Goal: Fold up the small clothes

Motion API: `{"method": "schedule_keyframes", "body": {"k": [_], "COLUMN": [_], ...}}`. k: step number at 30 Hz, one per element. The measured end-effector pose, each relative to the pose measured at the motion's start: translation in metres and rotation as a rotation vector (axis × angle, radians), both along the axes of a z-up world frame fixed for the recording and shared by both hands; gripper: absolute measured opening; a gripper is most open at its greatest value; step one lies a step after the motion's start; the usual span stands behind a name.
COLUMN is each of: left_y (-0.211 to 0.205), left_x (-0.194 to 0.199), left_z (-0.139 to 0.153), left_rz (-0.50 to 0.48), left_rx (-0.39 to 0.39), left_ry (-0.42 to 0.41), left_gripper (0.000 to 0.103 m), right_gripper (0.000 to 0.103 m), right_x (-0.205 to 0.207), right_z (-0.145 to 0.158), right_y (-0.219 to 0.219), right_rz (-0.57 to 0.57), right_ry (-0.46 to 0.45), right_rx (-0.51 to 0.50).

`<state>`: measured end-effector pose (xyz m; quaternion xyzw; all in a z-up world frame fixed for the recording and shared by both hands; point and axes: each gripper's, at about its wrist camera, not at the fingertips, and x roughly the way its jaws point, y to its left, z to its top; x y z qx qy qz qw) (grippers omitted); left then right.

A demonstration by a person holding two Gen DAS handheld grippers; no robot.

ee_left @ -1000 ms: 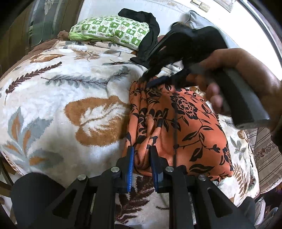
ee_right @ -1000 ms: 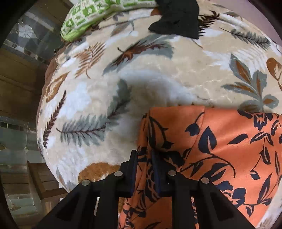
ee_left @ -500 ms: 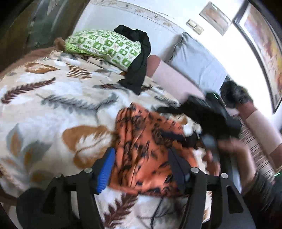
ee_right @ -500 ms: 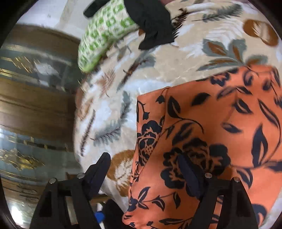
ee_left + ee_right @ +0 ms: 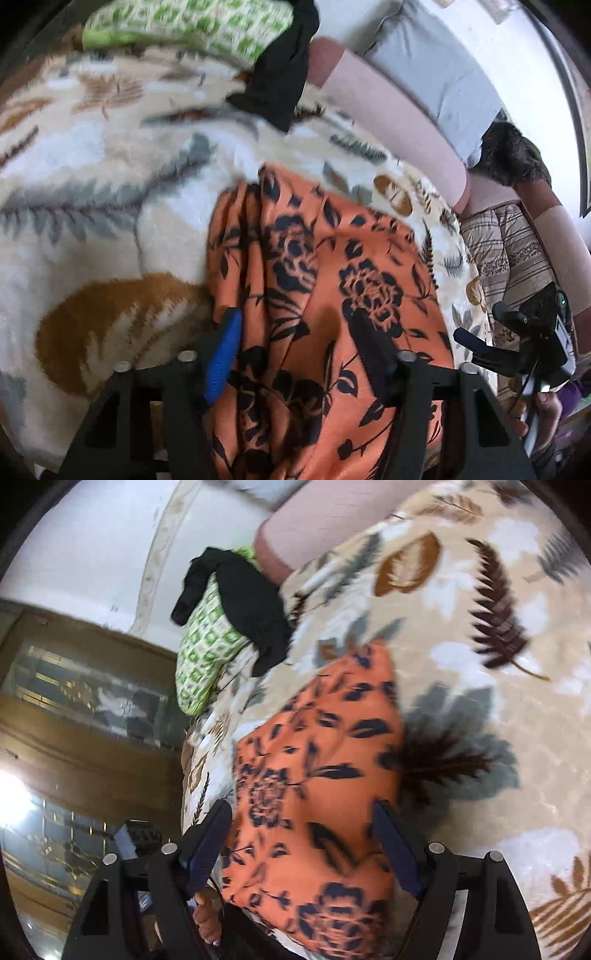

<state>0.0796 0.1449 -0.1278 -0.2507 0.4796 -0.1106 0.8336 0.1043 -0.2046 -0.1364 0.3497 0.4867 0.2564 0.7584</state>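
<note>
An orange cloth with a dark floral print point(image 5: 325, 280) lies folded on the leaf-patterned blanket point(image 5: 110, 192); it also shows in the right wrist view point(image 5: 317, 775). My left gripper point(image 5: 295, 343) is open and empty, its jaws spread above the cloth's near edge. My right gripper point(image 5: 303, 834) is open and empty, its jaws spread over the cloth. The right gripper also shows at the right edge of the left wrist view point(image 5: 517, 339), off the cloth.
A green patterned pillow point(image 5: 192, 22) with a black garment point(image 5: 280, 74) draped on it lies at the far end. A grey cushion point(image 5: 436, 70) and a pink bolster point(image 5: 388, 118) line the wall. A striped quilt point(image 5: 513, 251) lies at right.
Both grippers let go of the orange cloth, opened wide and drew back. The cloth now lies flat on the blanket. The right gripper moved off to the right.
</note>
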Motion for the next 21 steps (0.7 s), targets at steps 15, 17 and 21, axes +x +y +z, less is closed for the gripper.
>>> {"method": "schedule_keyframes", "body": {"k": [15, 17, 21], "left_y": [0.002, 0.017, 0.021], "left_x": [-0.003, -0.001, -0.011], "left_z": [0.004, -0.020, -0.008], "left_rz": [0.008, 0.041, 0.078], "left_rx": [0.161, 0.062, 0.128], "left_ry": [0.017, 0.052, 0.028], "left_gripper": [0.020, 0.024, 0.056], "right_gripper": [0.082, 0.082, 0.082], "right_x": [0.006, 0.007, 0.000], "right_z": [-0.029, -0.028, -0.003], "right_y": [0.009, 0.011, 0.016], "right_rz": [0.032, 0.030, 0.060], "right_ry": [0.038, 0.044, -0.030], "right_rx": [0.023, 0.025, -0.004]}}
